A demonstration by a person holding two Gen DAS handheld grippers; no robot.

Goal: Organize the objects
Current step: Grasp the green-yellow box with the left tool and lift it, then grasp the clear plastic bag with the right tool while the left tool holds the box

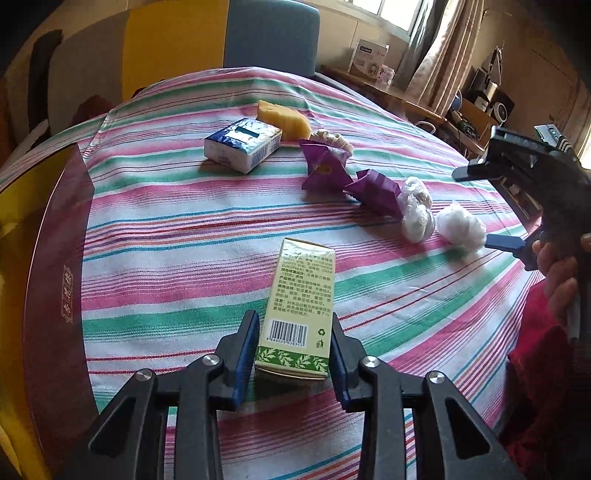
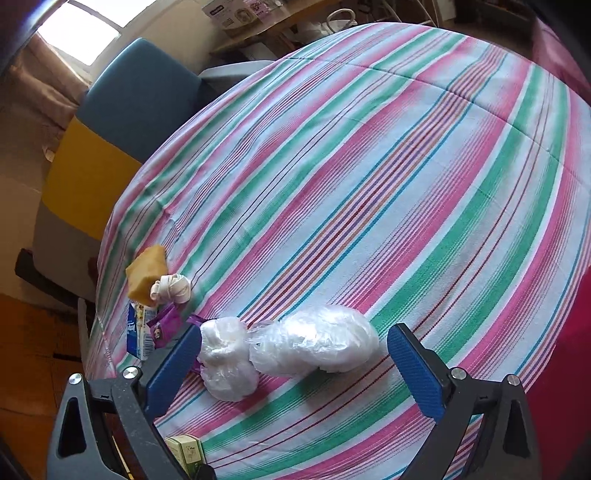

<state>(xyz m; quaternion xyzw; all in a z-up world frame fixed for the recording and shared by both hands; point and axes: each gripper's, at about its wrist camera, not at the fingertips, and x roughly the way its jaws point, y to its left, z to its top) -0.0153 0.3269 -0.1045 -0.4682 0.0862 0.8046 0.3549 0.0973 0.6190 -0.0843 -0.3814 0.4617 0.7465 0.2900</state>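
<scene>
The left tongs are seen from the left wrist view with the two blue pads pressed on the sides of a green and yellow carton; the carton is held at its barcode end, and its far end reaches out over the striped cloth; whether its bottom touches the cloth cannot be told.

The right tongs are spread wide, and nothing is pinched by them; between the blue pads two white plastic-wrapped bundles are found, a big one and a small one, both lying on the cloth and touching each other; the small one is set just beside the left pad; the big one is kept apart from the right pad. In the left wrist view the right tongs are seen at the right edge, held by a hand, with the lower pad just beside one white bundle.

Further back on the cloth two purple wrappers are seen near the bundles; behind them a blue and white tissue pack is laid flat, with a yellow sponge touching its far corner; a cream-coloured knotted thing is placed by the sponge. A dark red box lid with gold letters is seen at the left edge of the cloth; a blue chair back is stood behind the striped cloth.
</scene>
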